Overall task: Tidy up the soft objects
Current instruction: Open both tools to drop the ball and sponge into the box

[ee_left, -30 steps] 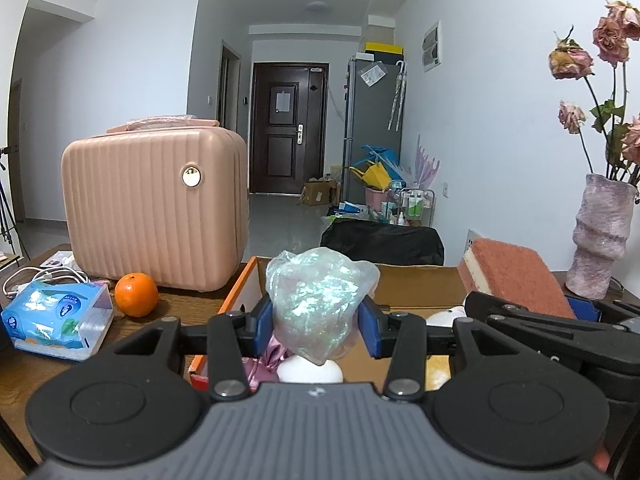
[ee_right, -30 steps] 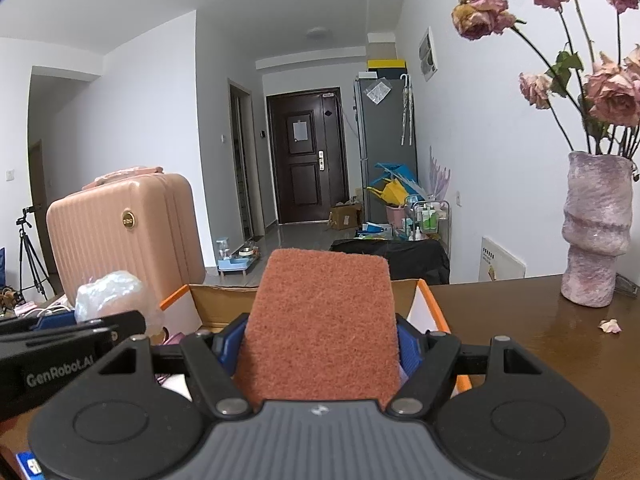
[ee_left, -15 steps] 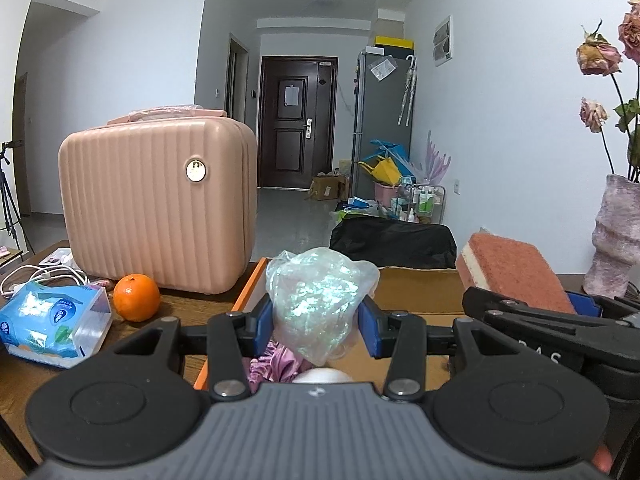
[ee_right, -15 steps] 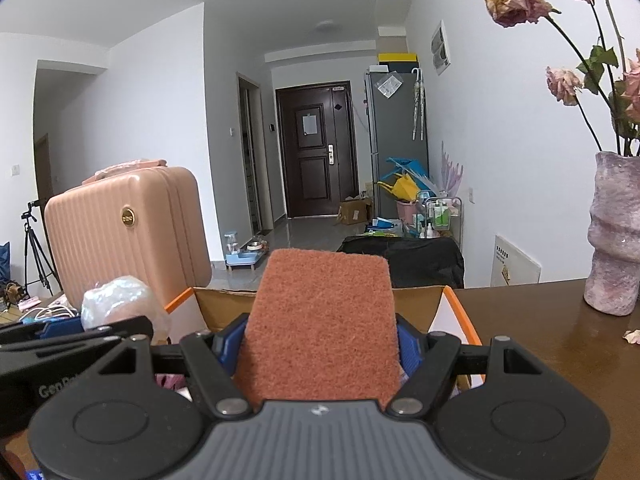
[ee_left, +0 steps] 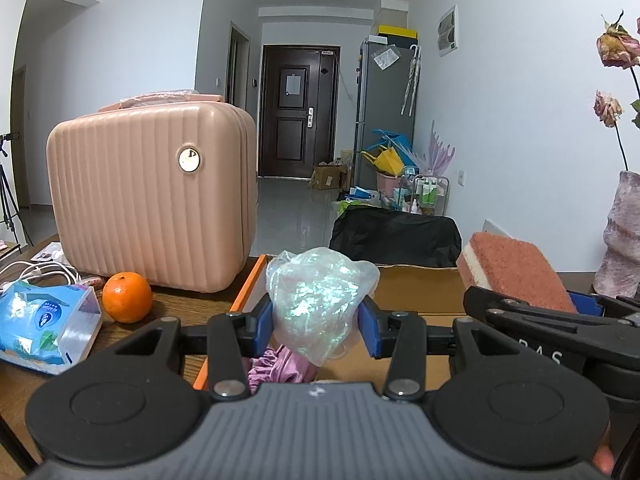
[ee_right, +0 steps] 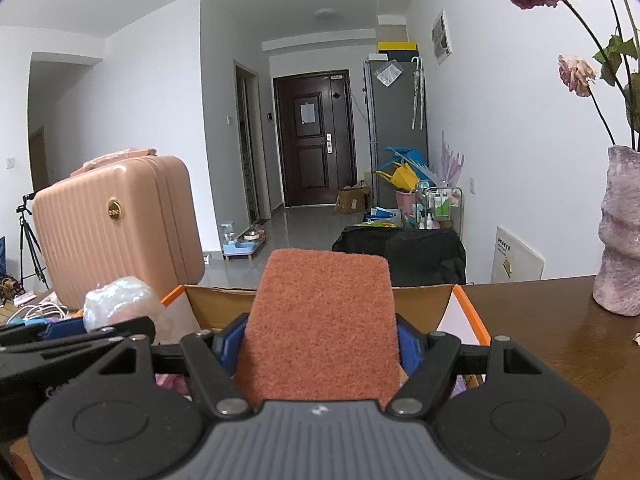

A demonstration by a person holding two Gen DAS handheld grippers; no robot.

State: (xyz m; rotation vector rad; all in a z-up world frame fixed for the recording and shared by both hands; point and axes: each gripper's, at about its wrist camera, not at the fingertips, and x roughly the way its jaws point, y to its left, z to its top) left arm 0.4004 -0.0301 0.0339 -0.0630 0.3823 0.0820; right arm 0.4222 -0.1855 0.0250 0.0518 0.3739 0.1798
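Over cardboard box [ee_left: 416,280] — left gripper [ee_left: 318,330] pinches bag [ee_left: 318,300], right gripper [ee_right: 320,350] sponge [ee_right: 322,320].

Little can be read; on the side of the right gripper [ee_left: 576,312], seen from the left wrist view, pale letters spell "R A S", cut off by the edge of its arm, so the full word cannot be told; the blue tissue pack [ee_left: 44,326] on the worktop carries a round printed label whose characters are too small to make out; the gold round badge [ee_right: 113,211] on the pink suitcase [ee_right: 116,232] bears a mark too small to read.
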